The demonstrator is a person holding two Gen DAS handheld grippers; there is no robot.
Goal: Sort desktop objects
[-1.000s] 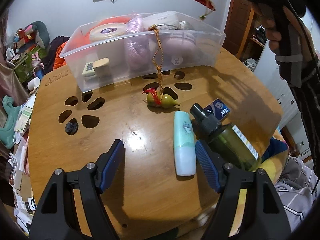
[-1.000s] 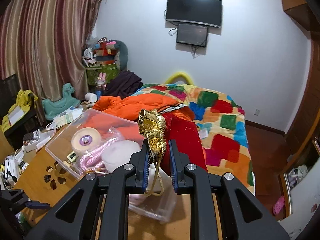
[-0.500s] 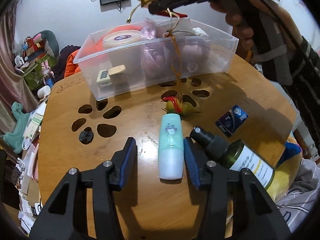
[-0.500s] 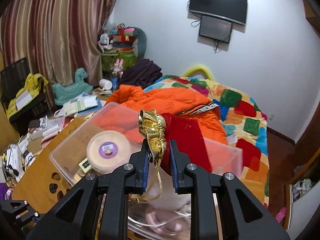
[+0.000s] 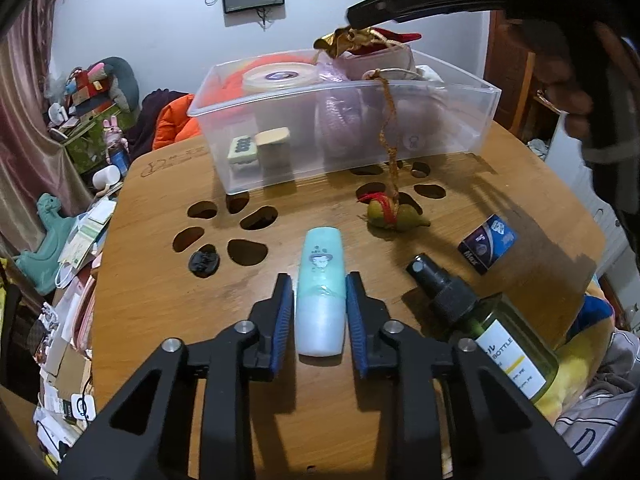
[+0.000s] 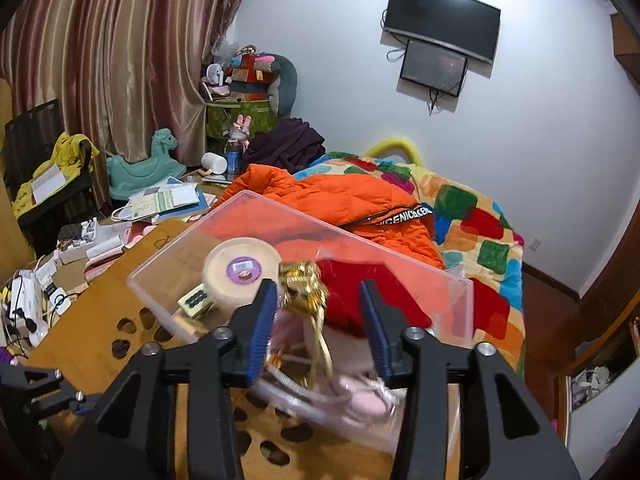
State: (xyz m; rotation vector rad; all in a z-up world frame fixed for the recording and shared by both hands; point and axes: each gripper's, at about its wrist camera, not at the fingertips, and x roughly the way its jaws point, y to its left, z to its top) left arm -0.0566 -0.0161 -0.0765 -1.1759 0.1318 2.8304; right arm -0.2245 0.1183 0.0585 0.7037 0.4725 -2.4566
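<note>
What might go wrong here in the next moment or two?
The gold-and-red pouch sits loose between the open right tool over the clear bin, but its cord hangs outside to the gourd charm on the table, which might drag it out. The left tool could roll the teal tube into the spray bottle.

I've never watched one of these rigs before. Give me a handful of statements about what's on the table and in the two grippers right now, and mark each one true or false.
1. The left gripper straddles the pale teal tube lying on the wooden table. True.
2. The right gripper is clamped shut on the gold-and-red ornament. False: its jaws are spread, with the ornament between them.
3. The clear plastic bin is empty. False: it holds a round lidded tub and other items.
4. The green spray bottle lies on its side. True.
5. The ornament's cord trails down over the bin's front wall. True.
</note>
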